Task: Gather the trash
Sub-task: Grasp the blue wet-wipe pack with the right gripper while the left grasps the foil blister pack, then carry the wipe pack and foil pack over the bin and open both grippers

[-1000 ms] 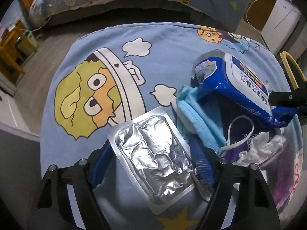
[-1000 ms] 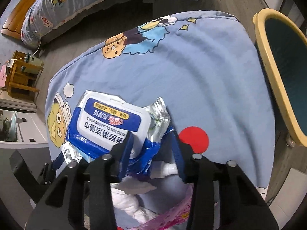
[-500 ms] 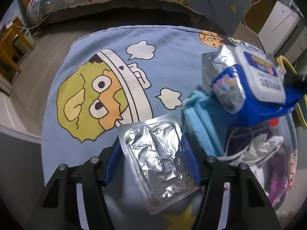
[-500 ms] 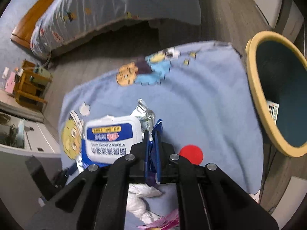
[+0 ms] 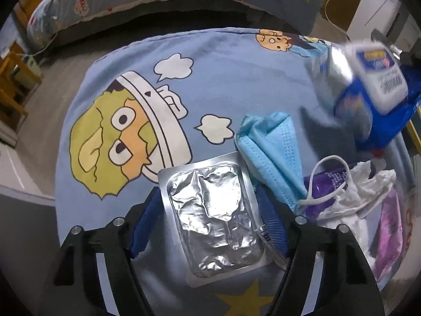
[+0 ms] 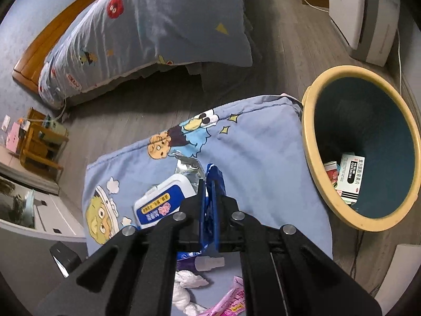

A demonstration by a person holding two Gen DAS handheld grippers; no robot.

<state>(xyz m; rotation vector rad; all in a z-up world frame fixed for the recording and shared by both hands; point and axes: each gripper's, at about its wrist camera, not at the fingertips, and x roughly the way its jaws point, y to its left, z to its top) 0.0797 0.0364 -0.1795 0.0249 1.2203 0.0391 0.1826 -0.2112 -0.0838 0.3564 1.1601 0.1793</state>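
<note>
Right hand-held gripper (image 6: pixel 209 200): jaws clamped tight on the blue edge of the wet-wipes pack (image 6: pixel 160 205). The pack hangs to the left of the fingers, white lid up, clear of the cartoon blanket (image 6: pixel 263 158); in the left wrist view it appears blurred at upper right. Trash bin (image 6: pixel 313 163), yellow rim, dark inside, sits ahead and right of this gripper, just beside the blanket's edge. A white medicine box (image 6: pixel 351 173) and other packets lie at its bottom.

Left hand-held gripper (image 5: pixel 208 205): jaws spread, having just been widening again, blue fingers (image 5: pixel 144 223) straddling the foil blister sheet (image 5: pixel 213 216). The sheet lies flat on the blanket between them; whether the pads touch its edges cannot be told.

Just right of the left gripper: crumpled blue face mask (image 5: pixel 273 155), ear loop draped over a purple packet (image 5: pixel 329 181). Further right, white tissue (image 5: pixel 368 187) and a pink wrapper (image 5: pixel 389 223). Beneath the right gripper: small white cap-shaped piece (image 6: pixel 209 263), tissue, pink wrapper.
</note>
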